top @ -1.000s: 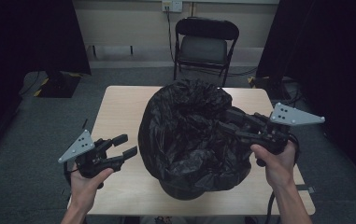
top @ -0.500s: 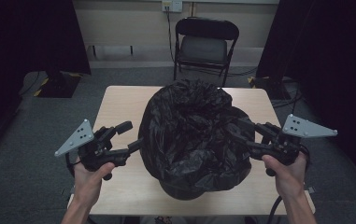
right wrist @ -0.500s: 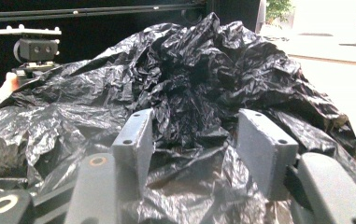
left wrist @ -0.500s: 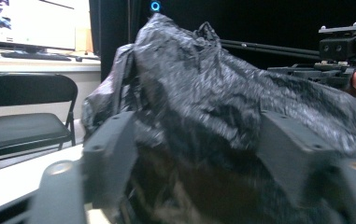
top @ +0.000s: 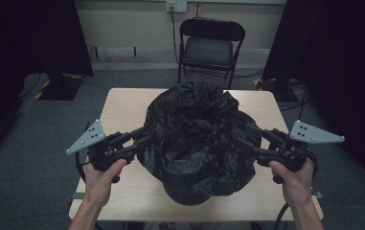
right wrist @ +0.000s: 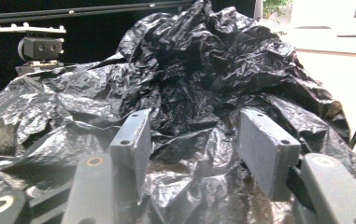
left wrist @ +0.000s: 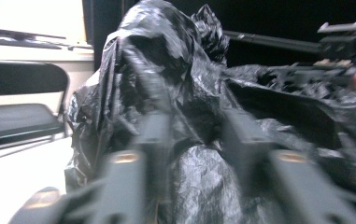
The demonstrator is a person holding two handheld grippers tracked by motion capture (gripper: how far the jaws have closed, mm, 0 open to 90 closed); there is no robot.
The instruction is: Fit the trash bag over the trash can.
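A black bag (top: 197, 136) sits mid-surface (top: 118, 108), draped over a bin. The left hand-held gripper (top: 139, 139) at the bag's left edge has just been closing — apparently pinching plastic, though blurred. The right hand-held gripper (top: 253, 139), at the bag's right edge, stands part-open with plastic bunched between its jaws.

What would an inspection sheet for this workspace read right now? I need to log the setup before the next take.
Surface: light wooden table, bare around the bag.
Job's things: black bin bag draped over a dark bin at the table's middle, crumpled, mouth partly open.
Clutter: nothing seen.
Grippers: left gripper at the bag's left side, its jaws having just been closing, bag film between them; right gripper at the bag's right side, jaws apart with film between them, grip not clear.
Cables: one trails from the right gripper near the table's front edge; more lie on the floor by the chair.
Surroundings: folding chair behind the table, grey carpet, dark curtains either side.
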